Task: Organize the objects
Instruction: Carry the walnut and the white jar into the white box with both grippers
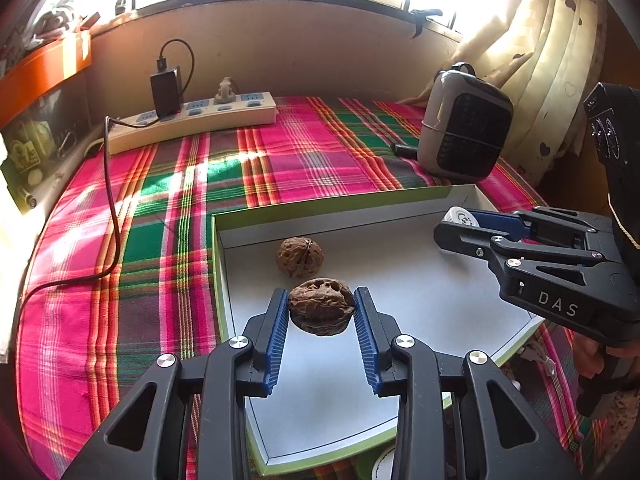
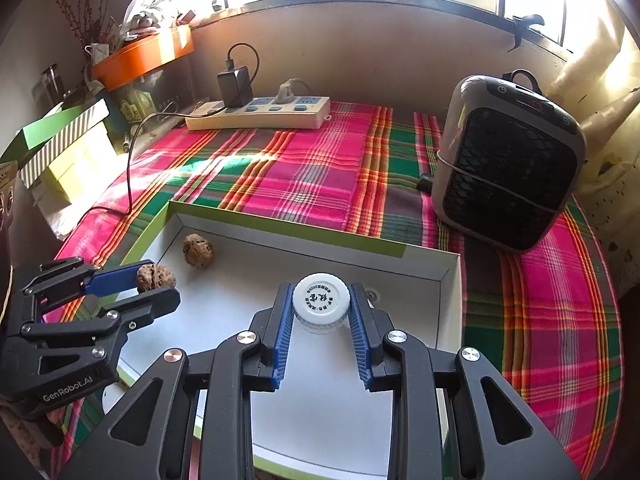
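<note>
My left gripper point(image 1: 321, 307) is shut on a brown walnut point(image 1: 321, 310), held over the white floor of a shallow box with a green rim point(image 1: 215, 256). A second walnut point(image 1: 300, 258) lies loose in the box near its far left corner. My right gripper point(image 2: 321, 304) is shut on a small white bottle with a ribbed cap point(image 2: 321, 300), also over the box point(image 2: 450, 308). From the right wrist view the left gripper point(image 2: 158, 285) holds its walnut point(image 2: 156, 277) at the left, and the loose walnut point(image 2: 198, 250) sits behind it. In the left wrist view the right gripper point(image 1: 456, 226) holds the bottle point(image 1: 462, 216).
The box rests on a pink and green plaid cloth point(image 1: 288, 160). A cream power strip point(image 1: 192, 120) with a black charger and cable lies at the back. A grey fan heater point(image 2: 508, 160) stands at the right. Boxes point(image 2: 60, 152) and an orange tray crowd the left side.
</note>
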Demonstrator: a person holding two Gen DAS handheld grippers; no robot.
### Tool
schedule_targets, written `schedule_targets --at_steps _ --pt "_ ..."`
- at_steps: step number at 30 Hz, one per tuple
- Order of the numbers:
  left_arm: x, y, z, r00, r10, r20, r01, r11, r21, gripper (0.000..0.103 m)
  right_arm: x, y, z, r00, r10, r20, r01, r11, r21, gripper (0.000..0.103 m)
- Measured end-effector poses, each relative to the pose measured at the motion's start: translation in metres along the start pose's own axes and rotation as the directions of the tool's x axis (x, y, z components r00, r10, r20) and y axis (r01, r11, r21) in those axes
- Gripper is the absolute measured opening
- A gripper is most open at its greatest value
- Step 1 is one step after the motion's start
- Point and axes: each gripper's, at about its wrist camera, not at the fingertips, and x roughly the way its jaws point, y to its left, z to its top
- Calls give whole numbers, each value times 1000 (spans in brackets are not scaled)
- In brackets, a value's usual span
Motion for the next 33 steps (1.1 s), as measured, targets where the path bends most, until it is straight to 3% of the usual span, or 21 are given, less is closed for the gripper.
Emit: schedule_targets --at_steps 33 --pt "19 -4 1 999 28 -23 -27 999 38 31 46 12 18 997 -7 -76 6 1000 -9 29"
